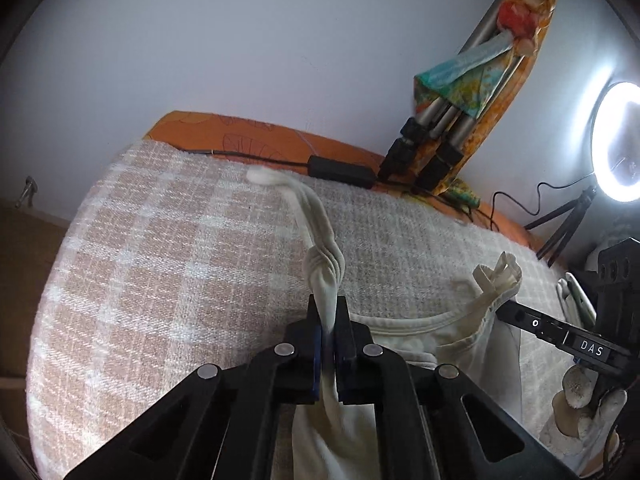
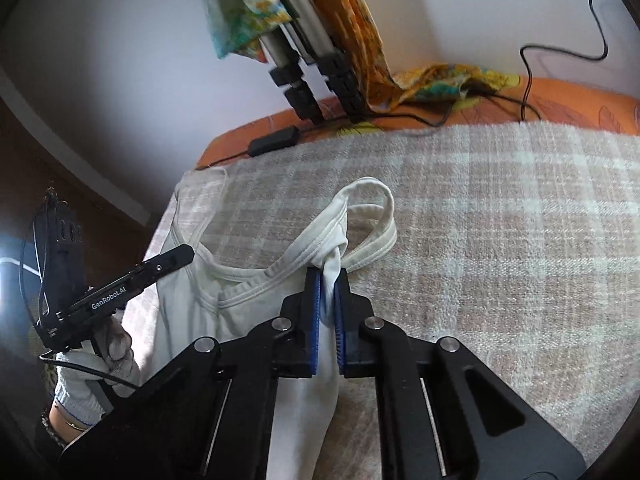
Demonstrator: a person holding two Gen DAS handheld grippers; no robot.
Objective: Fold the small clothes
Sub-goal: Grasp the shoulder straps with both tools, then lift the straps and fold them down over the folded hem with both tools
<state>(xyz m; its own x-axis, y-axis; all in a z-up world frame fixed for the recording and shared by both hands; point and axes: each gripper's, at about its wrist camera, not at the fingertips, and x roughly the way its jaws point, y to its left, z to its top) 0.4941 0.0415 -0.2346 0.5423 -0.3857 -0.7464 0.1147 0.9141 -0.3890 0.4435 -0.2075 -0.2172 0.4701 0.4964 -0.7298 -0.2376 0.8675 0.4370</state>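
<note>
A small white tank top lies on the checked blanket. My left gripper is shut on one shoulder strap, which trails away from the pads across the blanket. In the right wrist view my right gripper is shut on the top's other shoulder, and its strap loops beyond the fingertips. The neckline stretches between the two grips. Each gripper shows in the other's view: the right one at the right edge, the left one at the left, held by a gloved hand.
A tripod draped with patterned cloth stands at the blanket's far edge, beside a black power adapter and cables. A lit ring light on a small stand is at the far right. The orange mattress borders the blanket.
</note>
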